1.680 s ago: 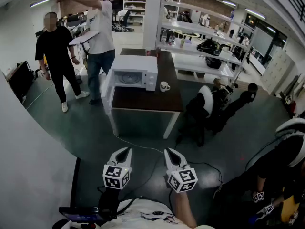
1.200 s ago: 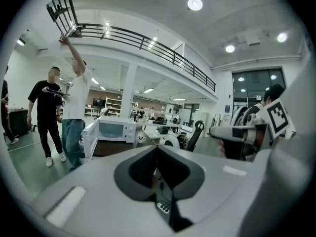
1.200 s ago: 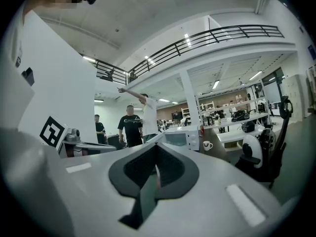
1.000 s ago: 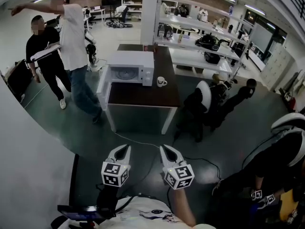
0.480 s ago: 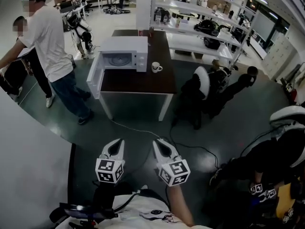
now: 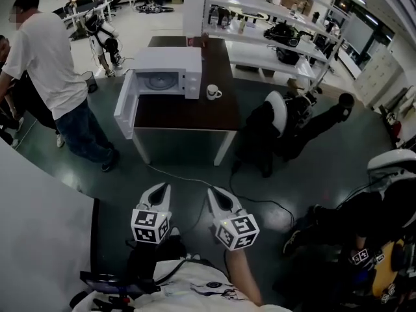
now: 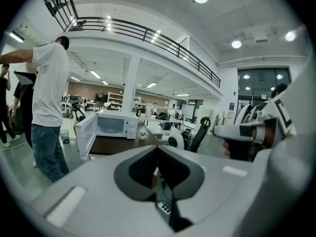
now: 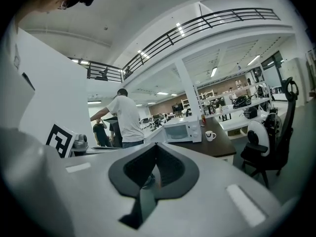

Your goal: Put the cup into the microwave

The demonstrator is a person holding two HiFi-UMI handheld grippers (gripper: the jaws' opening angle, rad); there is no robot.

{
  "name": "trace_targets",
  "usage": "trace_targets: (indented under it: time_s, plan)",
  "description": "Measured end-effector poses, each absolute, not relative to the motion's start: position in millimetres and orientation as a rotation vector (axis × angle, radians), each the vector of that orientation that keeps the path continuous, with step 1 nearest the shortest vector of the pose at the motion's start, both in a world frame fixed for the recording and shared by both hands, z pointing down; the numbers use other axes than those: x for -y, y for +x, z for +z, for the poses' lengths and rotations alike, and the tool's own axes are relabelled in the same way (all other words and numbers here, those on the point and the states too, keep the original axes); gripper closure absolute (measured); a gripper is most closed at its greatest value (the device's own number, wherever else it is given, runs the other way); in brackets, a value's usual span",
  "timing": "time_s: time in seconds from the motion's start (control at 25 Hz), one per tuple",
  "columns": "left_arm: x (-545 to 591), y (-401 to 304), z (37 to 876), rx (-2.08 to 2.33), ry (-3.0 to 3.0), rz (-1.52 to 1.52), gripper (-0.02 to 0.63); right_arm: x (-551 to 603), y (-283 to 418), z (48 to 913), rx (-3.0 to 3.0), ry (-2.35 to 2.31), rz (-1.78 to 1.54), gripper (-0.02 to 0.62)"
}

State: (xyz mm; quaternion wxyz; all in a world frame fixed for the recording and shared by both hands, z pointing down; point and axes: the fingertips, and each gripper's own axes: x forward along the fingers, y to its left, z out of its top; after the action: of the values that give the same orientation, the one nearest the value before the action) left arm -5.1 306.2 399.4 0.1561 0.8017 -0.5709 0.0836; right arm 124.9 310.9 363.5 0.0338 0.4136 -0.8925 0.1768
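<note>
A white cup [image 6: 212, 92] stands on the dark brown table [image 6: 195, 114], just right of a white microwave [image 6: 168, 72] whose door [image 6: 125, 105] hangs open to the left. Both grippers are far from the table, low in the head view over the floor. My left gripper [image 6: 162, 188] is shut with nothing in it, and so is my right gripper [image 6: 212, 193]. The left gripper view has the microwave [image 7: 116, 124] and cup [image 7: 143, 134] small in the distance past the gripper [image 7: 157, 147]. In the right gripper view, the microwave [image 8: 182, 131] and cup [image 8: 211, 136] show beyond the gripper [image 8: 155, 145].
A person in a white T-shirt [image 6: 47, 70] stands left of the table near the open door. A black office chair [image 6: 278, 130] sits at the table's right. A cable [image 6: 188, 178] crosses the floor ahead. A white partition [image 6: 39, 226] is at my left; another person [image 6: 383, 207] is at the right.
The table and microwave have come nearer in the head view. The person in the white T-shirt walked toward the left front of the table. Both grippers stayed shut and shifted slightly.
</note>
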Motion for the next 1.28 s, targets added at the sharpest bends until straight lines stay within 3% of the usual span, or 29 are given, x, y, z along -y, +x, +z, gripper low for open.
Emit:
trace_targets:
  time_s: [0.64, 1.28]
  plan:
    - [-210, -67, 415, 1.517, 2.279, 0.202, 0.607, -207, 63, 376, 2.652, 1.370, 0.579, 0.594]
    - [-115, -82, 432, 1.599, 2.197, 0.246, 0.607, -97, 64, 397, 2.642, 1.333, 0.678, 0.594]
